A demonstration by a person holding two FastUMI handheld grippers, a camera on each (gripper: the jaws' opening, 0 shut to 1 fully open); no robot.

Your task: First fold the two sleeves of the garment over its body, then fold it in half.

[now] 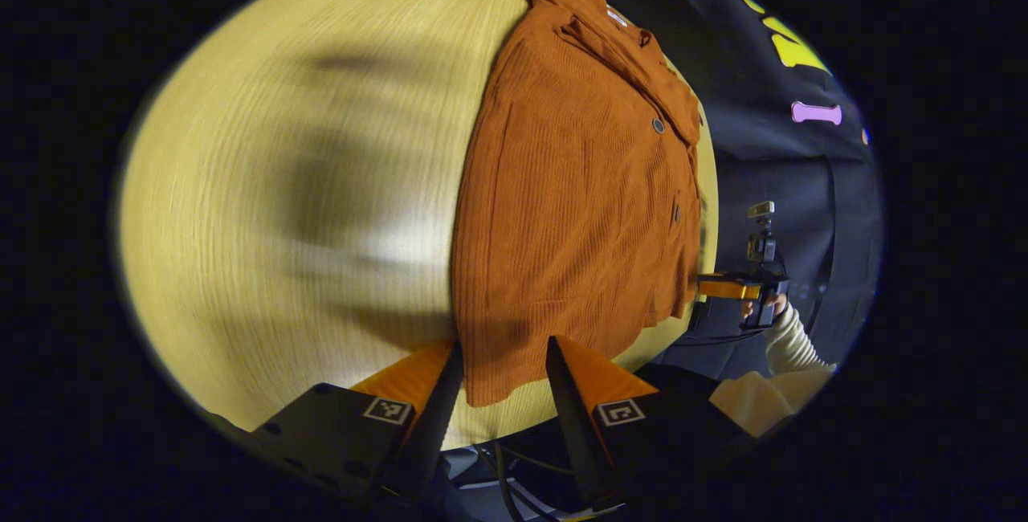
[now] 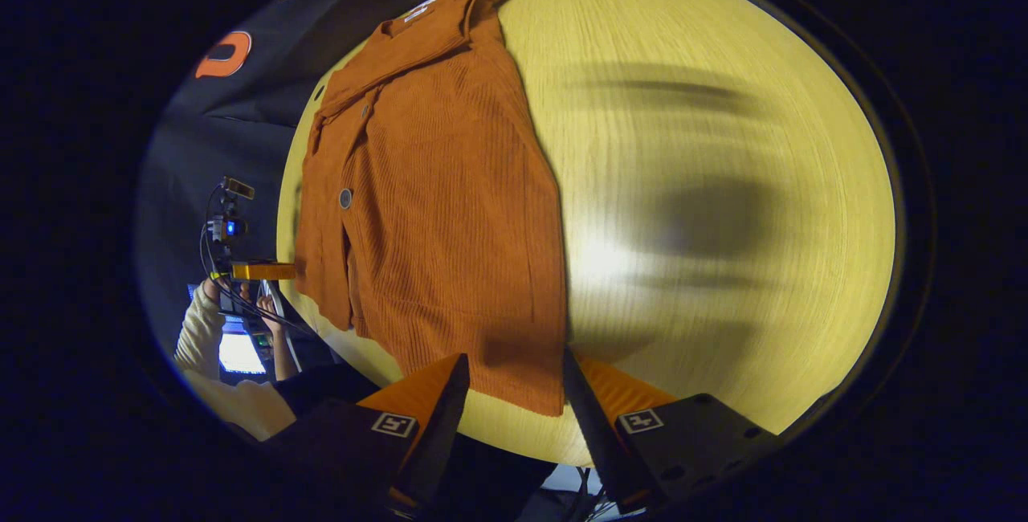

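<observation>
An orange ribbed shirt (image 1: 578, 209) lies flat on the pale wooden table (image 1: 281, 185), collar at the far end and hem toward me. In the left gripper view my left gripper (image 1: 506, 345) is open, its fingers straddling one hem corner without pressing on it. Farther right, a hand in a cream sleeve holds the right gripper (image 1: 727, 287) beside the shirt's buttoned edge. In the right gripper view the shirt (image 2: 442, 209) lies lengthwise, and my right gripper (image 2: 516, 357) is open over the other hem corner. The left gripper (image 2: 263, 271) shows at the table's left edge.
Bare tabletop (image 2: 723, 185) stretches wide beside the shirt, crossed by blurred shadows. The black booth wall (image 1: 771, 177) rises behind the table's far side. Cables hang below the table's near edge (image 1: 498, 466). A lit screen (image 2: 237, 353) glows low at the left.
</observation>
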